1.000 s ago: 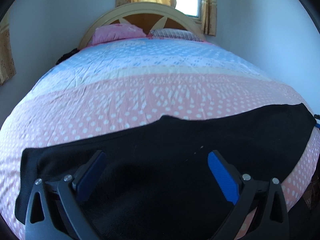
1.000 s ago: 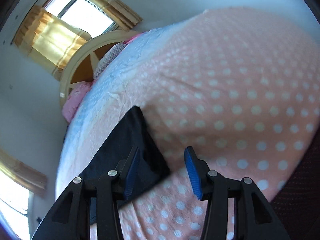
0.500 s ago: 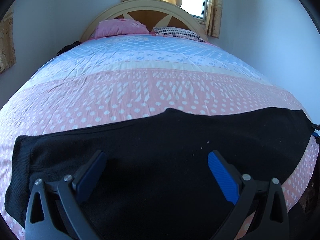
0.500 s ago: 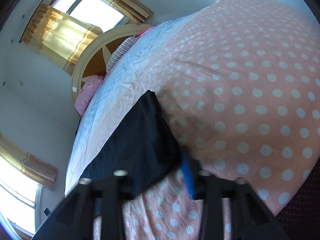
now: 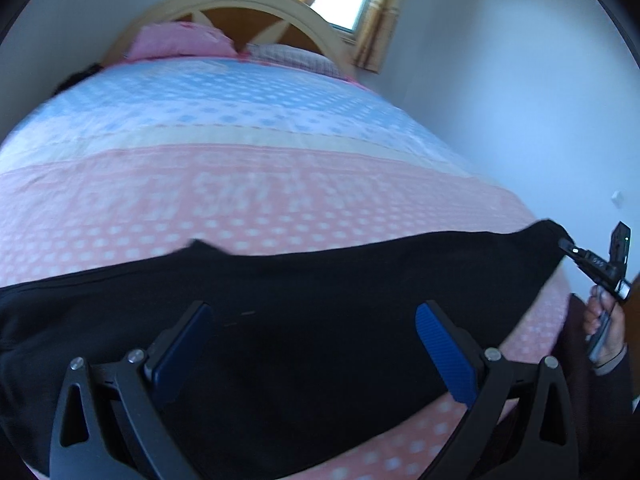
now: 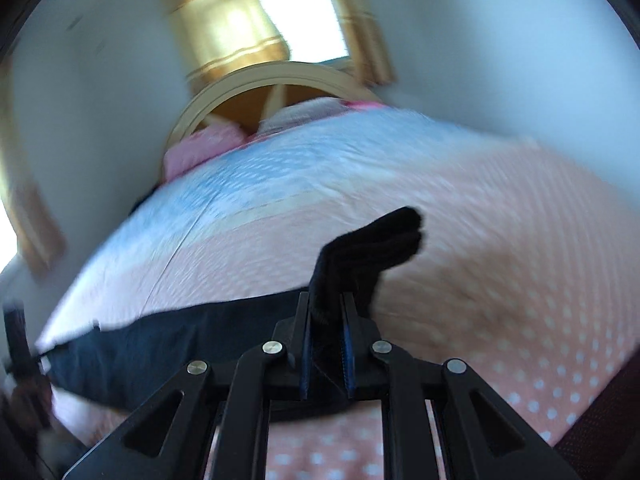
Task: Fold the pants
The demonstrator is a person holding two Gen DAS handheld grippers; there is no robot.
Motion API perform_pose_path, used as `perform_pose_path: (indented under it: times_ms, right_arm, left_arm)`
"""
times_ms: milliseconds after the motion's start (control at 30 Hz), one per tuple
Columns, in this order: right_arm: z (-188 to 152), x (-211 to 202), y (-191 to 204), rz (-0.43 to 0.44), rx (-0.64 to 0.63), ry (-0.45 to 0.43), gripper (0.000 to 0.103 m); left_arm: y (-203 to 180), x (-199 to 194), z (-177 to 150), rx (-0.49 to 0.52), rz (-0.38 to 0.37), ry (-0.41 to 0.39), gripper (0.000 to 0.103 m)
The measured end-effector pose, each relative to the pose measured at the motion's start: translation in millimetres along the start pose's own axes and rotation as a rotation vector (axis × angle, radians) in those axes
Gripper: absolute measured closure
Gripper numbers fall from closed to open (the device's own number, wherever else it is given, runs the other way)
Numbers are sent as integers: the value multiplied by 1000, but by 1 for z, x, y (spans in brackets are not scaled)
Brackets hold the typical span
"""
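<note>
Nearest, right gripper point(image 6: 326, 354) clamped on a bunched corner of the black pants point(image 5: 304, 320), lifting that end off the bedspread point(image 5: 256, 184). Left gripper point(image 5: 312, 344) spread wide, empty, poised over the middle of the cloth lying flat across the foot of the bed. Likely the first fold just starting; next probably calls for carrying the held end across toward the other end, left side pinning or pinching. Farther off, pillows point(image 5: 180, 42), headboard point(image 5: 248, 4), curtained window point(image 6: 280, 12). No readable writing anywhere.

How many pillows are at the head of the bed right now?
2: a pink pillow on the left against the headboard, and a striped pillow beside it to the right. More may be hidden behind them.
</note>
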State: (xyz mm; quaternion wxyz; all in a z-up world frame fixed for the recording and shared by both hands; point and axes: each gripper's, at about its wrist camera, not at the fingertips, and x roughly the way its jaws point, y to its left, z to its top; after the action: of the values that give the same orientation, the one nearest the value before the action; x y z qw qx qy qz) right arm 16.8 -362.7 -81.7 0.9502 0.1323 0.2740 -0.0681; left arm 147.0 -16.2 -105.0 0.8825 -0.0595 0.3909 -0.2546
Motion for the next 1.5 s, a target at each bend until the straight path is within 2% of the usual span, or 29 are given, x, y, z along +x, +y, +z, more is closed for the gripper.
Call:
perform_pose_path:
  times_ms: [133,233,300,333,400,433,467,533,600,667,733,800,833,967,1033,1067,1100,1133,1167,1233,1267,1500]
  right_arm:
    - [-6,9,66,19,-189,22,90]
    - [-21,28,107,47,-312,74,90]
    - [-35,42,125,64,-373,121,90]
    - [-45,54,133,74,-410,182,89]
    - [-57,70,139,84,-462,267,84]
    - [-61,66,142,71,-497,238,76]
    - [-59,60,141,95,-505,223,67]
    - [-49,45,128,200,-451,204,63]
    - [-31,26,101,267,-340,106,58]
    - [-19,16,76,260,-219,29,38]
    - [-12,10,45,249,-61,-41,35]
    - [-11,14,17,254,110,-50,35]
    - [-11,15,12,255,138,-50,34]
    - [-17,12,6,231,148,-69,34]
    - [-15,12,9,228,130,-79,34]
    - [-15,12,12,227,120,-84,34]
    - [-15,13,16,227,110,-84,34]
    - [-14,16,15,227,104,-82,34]
    - [-14,17,17,226,95,-83,34]
    - [-13,17,17,219,87,-92,34]
    - [-14,17,16,214,87,-98,34]
    - [-14,8,3,191,147,-153,34]
  left_arm:
    - [-27,12,7,28,-68,22,0]
    - [-46,20,12,50,-125,33,0]
    - [-60,29,15,57,-169,44,0]
    - [-65,32,16,61,-187,50,0]
    - [-80,43,18,73,-224,69,0]
    - [-85,47,18,75,-242,77,0]
    - [-93,55,18,78,-273,93,0]
    - [-109,67,18,81,-304,119,1]
    - [-127,79,18,94,-337,145,4]
    - [-145,91,20,111,-355,174,8]
    - [-161,103,22,122,-376,199,15]
    - [-180,117,23,137,-386,230,22]
    - [-185,122,23,138,-386,240,23]
    - [-201,135,26,141,-369,257,23]
    - [-208,139,29,136,-365,262,28]
    - [-211,141,30,139,-349,266,38]
    - [-214,142,30,150,-334,270,54]
    - [-218,147,30,164,-324,276,63]
    - [-220,147,28,177,-311,284,82]
    - [-223,145,27,184,-289,279,86]
    - [-223,142,27,181,-298,275,92]
    - [-204,88,43,142,-357,185,92]
